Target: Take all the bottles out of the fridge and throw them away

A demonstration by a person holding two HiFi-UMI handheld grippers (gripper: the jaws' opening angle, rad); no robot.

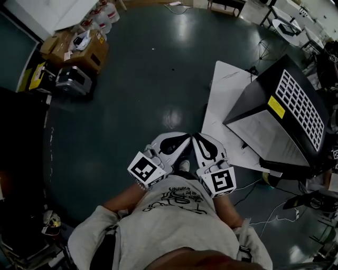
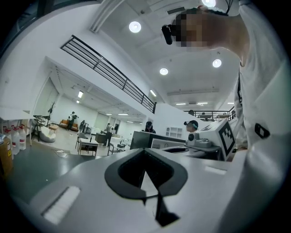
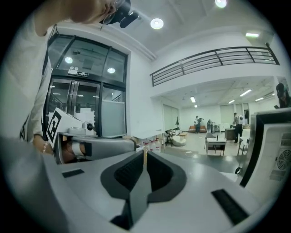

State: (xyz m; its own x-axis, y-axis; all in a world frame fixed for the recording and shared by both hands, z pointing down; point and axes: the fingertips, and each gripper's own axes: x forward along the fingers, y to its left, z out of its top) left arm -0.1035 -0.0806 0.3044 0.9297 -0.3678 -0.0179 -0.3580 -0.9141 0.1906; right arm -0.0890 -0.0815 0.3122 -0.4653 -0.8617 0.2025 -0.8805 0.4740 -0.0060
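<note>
Both grippers are held side by side close to the chest, tips just apart, pointed out over open floor.

- Left gripper (image 1: 182,140): jaws closed together, nothing between them; smooth white shells, dark ribbed pads.
- Right gripper (image 1: 199,140): jaws drawn to a narrow slit, nothing held.
- Floor (image 1: 148,84): dark, glossy, with lamp reflections. It is bare and wide ahead and to the left.
- White flat board (image 1: 224,100): laid on the floor ahead to the right, with sharp straight edges.
- Black cabinet (image 1: 264,113): box-shaped, standing on the board near the right gripper. It has a white grid panel and a yellow label. Its inside is not shown, so no bottles are seen in it.
- Cardboard boxes (image 1: 79,47) and white jugs (image 1: 103,16): noted well apart at the far left.
</note>
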